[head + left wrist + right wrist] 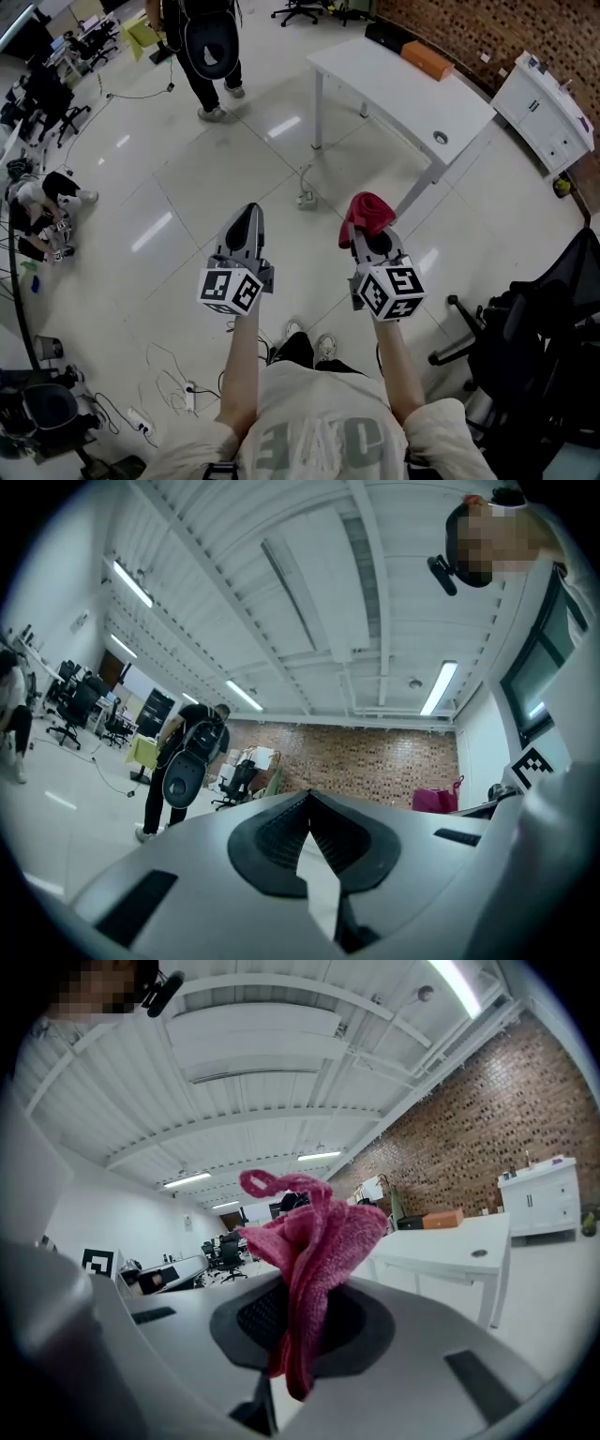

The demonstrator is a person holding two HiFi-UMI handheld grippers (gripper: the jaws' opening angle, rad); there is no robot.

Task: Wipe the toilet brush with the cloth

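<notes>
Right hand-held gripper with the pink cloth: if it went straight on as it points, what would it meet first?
Nothing close: the right hand-held gripper, shut on the pink cloth, points out over the floor. The white table stands ahead, slightly right; it might clip that, but depth is unclear.

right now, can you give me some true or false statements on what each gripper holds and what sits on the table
1. The right gripper is shut on a crumpled pink cloth. True.
2. The left gripper is wide open. False: its jaws are together, with nothing between them.
3. A flat orange box lies on the white rectangular table. True.
4. The pink cloth lies on the white table. False: it is clamped in the right gripper, clear of the table.
</notes>
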